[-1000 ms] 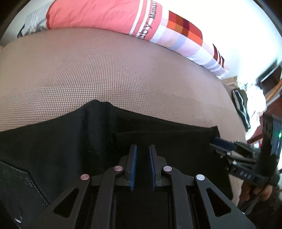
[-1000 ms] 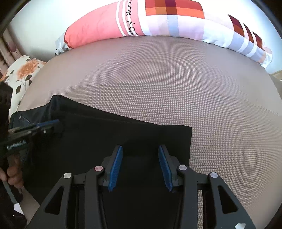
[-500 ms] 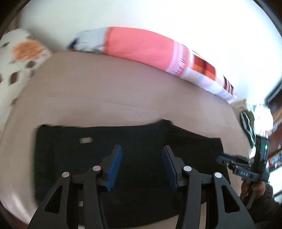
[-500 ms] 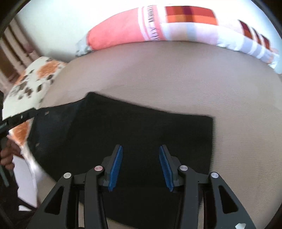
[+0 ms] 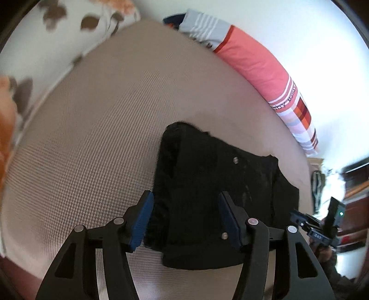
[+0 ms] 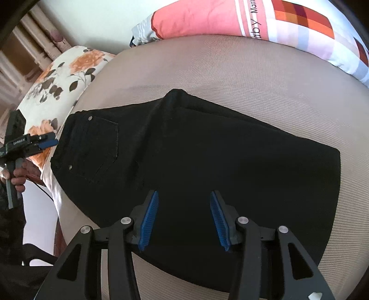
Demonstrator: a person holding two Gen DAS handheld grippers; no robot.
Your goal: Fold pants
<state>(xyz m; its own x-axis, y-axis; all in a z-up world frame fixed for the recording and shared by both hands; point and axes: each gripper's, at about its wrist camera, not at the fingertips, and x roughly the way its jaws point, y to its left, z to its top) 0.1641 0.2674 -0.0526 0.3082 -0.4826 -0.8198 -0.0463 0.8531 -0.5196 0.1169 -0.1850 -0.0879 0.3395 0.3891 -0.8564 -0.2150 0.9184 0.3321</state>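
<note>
The black pants (image 6: 207,152) lie folded flat on the beige bed (image 6: 230,69), back pocket and waistband to the left. They also show in the left wrist view (image 5: 207,184). My left gripper (image 5: 185,219) is open and empty, raised above the waistband end; it also shows at the left edge of the right wrist view (image 6: 43,143). My right gripper (image 6: 182,219) is open and empty, raised over the near edge of the pants; it also shows far right in the left wrist view (image 5: 306,221).
A long pink, striped and checked pillow (image 6: 230,20) lies along the far edge of the bed. A floral pillow (image 6: 60,76) sits at the left end. The bed's near edge drops to the floor at lower left (image 6: 39,207).
Both grippers have lifted up and back from the pants. The left one opened from nearly shut and swung towards the waistband end. The pants stay folded on the bed.
</note>
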